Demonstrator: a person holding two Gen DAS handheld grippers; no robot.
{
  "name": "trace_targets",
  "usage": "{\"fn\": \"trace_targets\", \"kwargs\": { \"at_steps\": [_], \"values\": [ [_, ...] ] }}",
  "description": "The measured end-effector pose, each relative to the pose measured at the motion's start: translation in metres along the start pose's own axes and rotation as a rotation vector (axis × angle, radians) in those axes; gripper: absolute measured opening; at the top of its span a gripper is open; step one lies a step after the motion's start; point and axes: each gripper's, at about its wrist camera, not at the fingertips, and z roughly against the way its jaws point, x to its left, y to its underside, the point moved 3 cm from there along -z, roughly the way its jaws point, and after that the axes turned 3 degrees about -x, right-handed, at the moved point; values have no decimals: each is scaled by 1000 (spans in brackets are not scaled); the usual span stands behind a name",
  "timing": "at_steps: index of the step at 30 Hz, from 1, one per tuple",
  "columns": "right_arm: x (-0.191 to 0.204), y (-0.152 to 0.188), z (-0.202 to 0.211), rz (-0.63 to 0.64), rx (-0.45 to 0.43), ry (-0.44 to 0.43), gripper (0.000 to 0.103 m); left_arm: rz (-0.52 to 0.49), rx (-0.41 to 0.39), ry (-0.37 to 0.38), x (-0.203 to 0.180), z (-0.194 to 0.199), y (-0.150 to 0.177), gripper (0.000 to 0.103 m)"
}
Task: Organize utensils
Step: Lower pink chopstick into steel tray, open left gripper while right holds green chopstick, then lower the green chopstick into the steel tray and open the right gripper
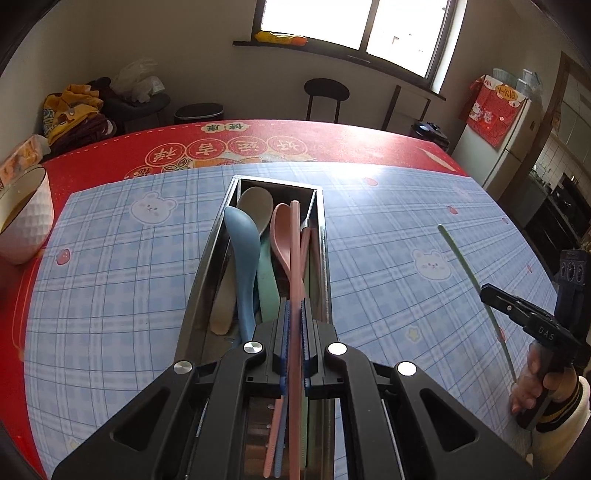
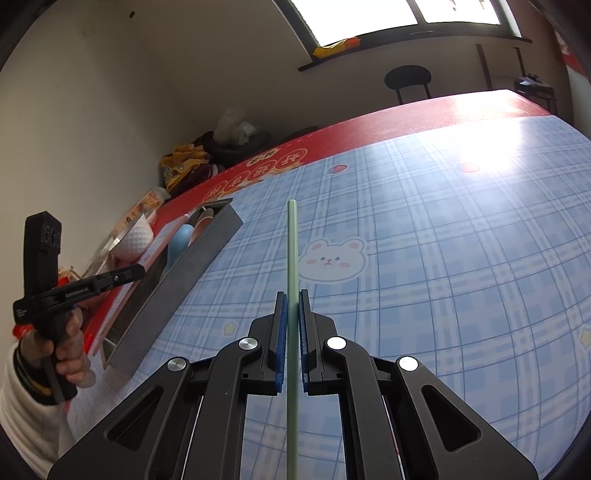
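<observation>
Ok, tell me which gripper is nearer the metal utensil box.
Left. The left gripper, shut on a pink chopstick, is directly over the metal utensil box. The right gripper, shut on a green chopstick, is off to its side over the blue checked mat.

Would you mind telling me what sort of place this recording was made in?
Most likely a home dining area beside a kitchen: a table under a festive red cloth and a bear-print plaid mat, a white fridge by a doorway, and a stool below the window.
</observation>
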Motion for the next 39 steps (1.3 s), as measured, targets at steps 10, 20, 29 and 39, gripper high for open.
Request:
{"fn": "trace_targets", "kwargs": {
  "at_steps": [10, 20, 29, 39],
  "values": [
    [0, -1, -1, -4, 5, -5, 6, -32, 54, -8, -1, -22, 4, 6],
    [1, -2, -5, -5, 15, 3, 6, -60, -42, 8, -4, 6, 4, 19],
    [3, -1, -12, -12, 35, 35, 6, -48, -232, -72, 16, 49, 31, 47],
    [14, -7, -22, 24, 83, 167, 6, 2, -335, -72, 42, 67, 42, 92]
  ]
}}
